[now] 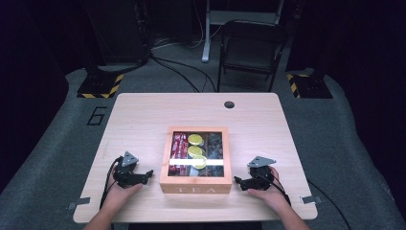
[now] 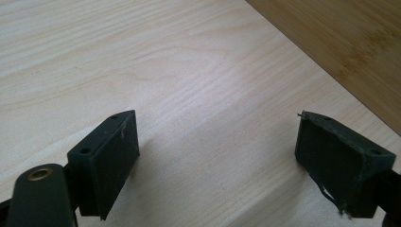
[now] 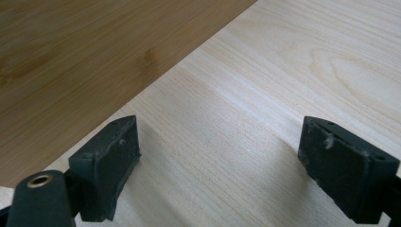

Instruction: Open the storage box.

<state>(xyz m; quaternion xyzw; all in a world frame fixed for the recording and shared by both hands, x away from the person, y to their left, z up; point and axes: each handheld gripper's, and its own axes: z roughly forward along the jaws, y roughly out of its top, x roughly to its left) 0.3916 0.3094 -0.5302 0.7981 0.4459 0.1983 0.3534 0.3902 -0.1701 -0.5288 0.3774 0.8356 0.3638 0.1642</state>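
Note:
A wooden tea box [image 1: 196,186] with a clear lid stands shut near the table's front edge, marked TEA on its front. Through the lid I see red packets [image 1: 179,144], yellow round packets [image 1: 195,151] and dark ones [image 1: 215,146]. My left gripper [image 1: 149,174] rests on the table just left of the box, open and empty, jaws pointing at the box. My right gripper [image 1: 236,182] sits just right of the box, open and empty too. In the left gripper view [image 2: 215,161] the box's side [image 2: 340,42] is at upper right. In the right gripper view [image 3: 217,161] the box wall [image 3: 71,56] is at upper left.
The pale wooden table [image 1: 139,120] has a round cable hole [image 1: 229,104] at the back. A black folding chair [image 1: 251,48] stands behind the table on grey floor. Metal clips [image 1: 79,205] sit at the front corners.

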